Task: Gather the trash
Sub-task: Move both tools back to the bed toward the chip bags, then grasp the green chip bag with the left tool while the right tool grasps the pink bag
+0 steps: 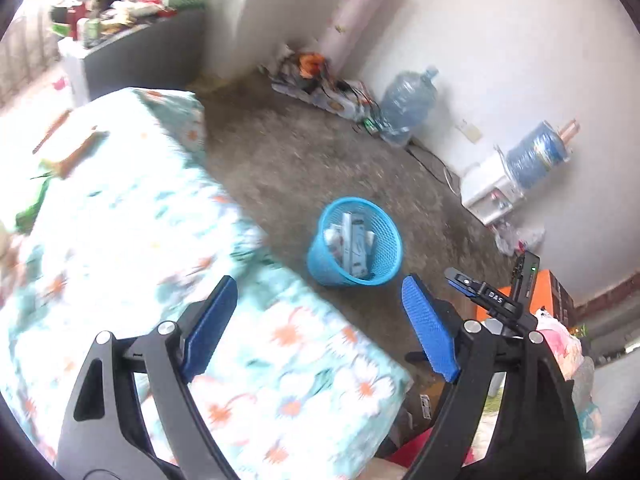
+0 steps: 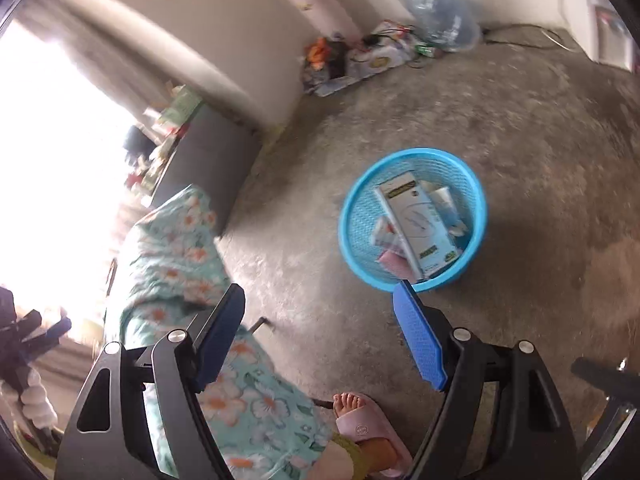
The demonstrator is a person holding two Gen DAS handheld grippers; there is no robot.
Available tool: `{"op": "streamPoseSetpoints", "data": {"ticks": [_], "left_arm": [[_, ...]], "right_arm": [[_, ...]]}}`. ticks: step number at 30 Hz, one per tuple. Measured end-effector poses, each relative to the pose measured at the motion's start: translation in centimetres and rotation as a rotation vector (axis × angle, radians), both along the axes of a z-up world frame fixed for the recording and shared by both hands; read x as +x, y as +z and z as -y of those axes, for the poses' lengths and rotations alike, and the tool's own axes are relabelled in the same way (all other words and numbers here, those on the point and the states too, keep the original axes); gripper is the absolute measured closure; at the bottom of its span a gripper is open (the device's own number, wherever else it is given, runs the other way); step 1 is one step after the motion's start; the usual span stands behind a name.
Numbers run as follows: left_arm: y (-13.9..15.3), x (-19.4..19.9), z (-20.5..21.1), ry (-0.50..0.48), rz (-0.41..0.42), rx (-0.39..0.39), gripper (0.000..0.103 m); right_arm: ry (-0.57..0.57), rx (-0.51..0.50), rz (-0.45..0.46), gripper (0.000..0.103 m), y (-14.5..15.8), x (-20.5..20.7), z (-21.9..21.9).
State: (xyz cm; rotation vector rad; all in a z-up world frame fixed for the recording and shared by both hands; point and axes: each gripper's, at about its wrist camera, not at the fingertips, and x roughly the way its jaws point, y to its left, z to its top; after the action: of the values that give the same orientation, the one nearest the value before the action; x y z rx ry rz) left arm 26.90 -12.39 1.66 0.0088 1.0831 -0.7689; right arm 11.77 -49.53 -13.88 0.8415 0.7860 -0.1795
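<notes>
A blue mesh trash basket (image 1: 386, 240) stands on the concrete floor beside the bed; it also shows in the right wrist view (image 2: 358, 216). Inside lie a long white carton (image 2: 420, 224), tubes and small packets. My left gripper (image 1: 320, 288) is open and empty, above the bed corner, short of the basket. My right gripper (image 2: 320, 296) is open and empty, above the floor just left of and before the basket. The right gripper's body (image 1: 496, 300) shows at the right of the left wrist view.
A bed with a floral sheet (image 1: 132, 240) fills the left; brown sticks and green wrappers (image 1: 72, 152) lie on it. Water jugs (image 1: 408, 104), a dispenser (image 1: 488, 192) and cable clutter (image 1: 320, 80) line the far wall. A foot in a pink slipper (image 2: 364, 424) is below.
</notes>
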Motion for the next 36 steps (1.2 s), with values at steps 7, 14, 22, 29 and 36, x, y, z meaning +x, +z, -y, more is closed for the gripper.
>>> {"op": "streamPoseSetpoints", "data": {"ticks": [7, 14, 22, 29, 36], "left_arm": [[3.6, -9.2, -22.5, 0.416, 0.138, -0.013, 0.022], [-3.5, -18.8, -33.3, 0.632, -0.004, -0.061, 0.022], [-11.4, -23.6, -34.6, 0.677, -0.150, -0.153, 0.026], [-12.1, -23.6, -34.8, 0.666, -0.139, -0.217, 0.034], [-12.3, -23.3, -34.3, 0.648, -0.096, -0.198, 0.056]], "right_arm": [[0.436, 0.094, 0.126, 0.028, 5.2, 3.9, -13.2], [0.796, 0.243, 0.069, 0.028, 5.5, 6.2, -27.2], [0.925, 0.230, -0.111, 0.028, 3.3, 6.5, -36.7], [0.847, 0.353, -0.137, 0.039, 2.0, 8.9, -37.3], [0.837, 0.334, -0.148, 0.056, 1.5, 10.7, -39.8]]}}
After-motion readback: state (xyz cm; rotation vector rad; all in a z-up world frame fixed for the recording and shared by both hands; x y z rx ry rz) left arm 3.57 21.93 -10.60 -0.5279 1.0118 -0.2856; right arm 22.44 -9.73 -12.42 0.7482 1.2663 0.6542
